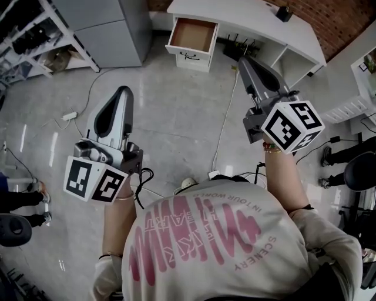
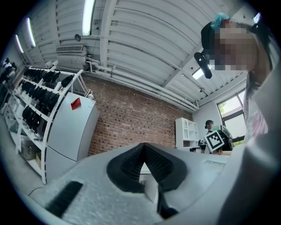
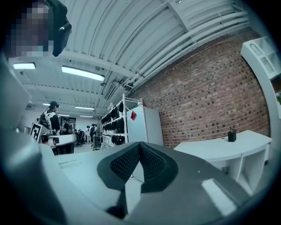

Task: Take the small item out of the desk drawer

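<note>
Both grippers are shut with nothing in them. In its own view the left gripper [image 2: 143, 147] has its ribbed black pads meeting at the tip, and the right gripper [image 3: 139, 144] shows the same closed wedge (only a thin triangular gap lower down, with background showing through it). From the head view the left gripper [image 1: 124, 89] and right gripper [image 1: 242, 59] are held out over the glossy floor [image 1: 176, 117], each with its marker cube nearest the person, and well apart from one another.

Ahead of the two tips, and nearer the right one, stands the white desk [image 1: 247, 17] with its drawer [image 1: 191, 34] pulled open. Neither gripper touches it. The drawer's brown inside is visible, but the small item cannot be made out in it from here.

Beyond the right gripper's tip a black pen cup [image 1: 284, 13] sits on the desktop, and the right gripper view shows it too, off to the right. A thin cable [image 1: 226, 111] runs across the floor between the two grippers toward the desk. Ahead of the left gripper is a grey cabinet [image 1: 111, 29], with a shelving rack [image 1: 35, 35] farther to its left. A brick wall [image 2: 131, 118] fills the background straight ahead of the left jaws.
</note>
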Demonstrator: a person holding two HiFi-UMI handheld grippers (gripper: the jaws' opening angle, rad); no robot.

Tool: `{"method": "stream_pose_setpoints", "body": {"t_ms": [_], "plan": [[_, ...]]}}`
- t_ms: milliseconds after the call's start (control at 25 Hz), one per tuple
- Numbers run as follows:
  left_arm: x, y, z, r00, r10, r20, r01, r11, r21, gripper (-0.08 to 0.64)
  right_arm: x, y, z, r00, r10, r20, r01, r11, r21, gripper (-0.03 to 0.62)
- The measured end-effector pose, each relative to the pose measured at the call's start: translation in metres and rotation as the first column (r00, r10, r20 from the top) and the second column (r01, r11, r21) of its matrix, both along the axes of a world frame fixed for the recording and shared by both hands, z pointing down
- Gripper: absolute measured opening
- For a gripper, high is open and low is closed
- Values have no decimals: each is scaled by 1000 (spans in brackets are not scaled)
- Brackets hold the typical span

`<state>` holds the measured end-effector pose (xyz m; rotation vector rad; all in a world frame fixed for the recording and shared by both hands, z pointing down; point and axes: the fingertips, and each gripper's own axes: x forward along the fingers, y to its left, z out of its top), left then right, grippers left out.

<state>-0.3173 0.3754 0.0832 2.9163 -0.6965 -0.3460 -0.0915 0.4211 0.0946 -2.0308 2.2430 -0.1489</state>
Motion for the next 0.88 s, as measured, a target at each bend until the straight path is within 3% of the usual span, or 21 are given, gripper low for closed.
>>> {"method": "stream_pose_setpoints", "body": {"t_ms": [280, 520, 880], "plan": [[17, -24, 10, 1000, 18, -6, -18, 999, -51, -2, 17, -14, 14, 996, 26, 88, -22, 999, -42, 12], [34, -36, 22, 999, 37, 3, -36, 996, -79, -2, 35, -37, 26, 995, 21, 95, -15, 998, -64, 12], [77, -87, 26, 999, -21, 32, 22, 998, -50, -2, 75, -108, 37, 998, -54, 12, 55, 996, -73, 12]]}}
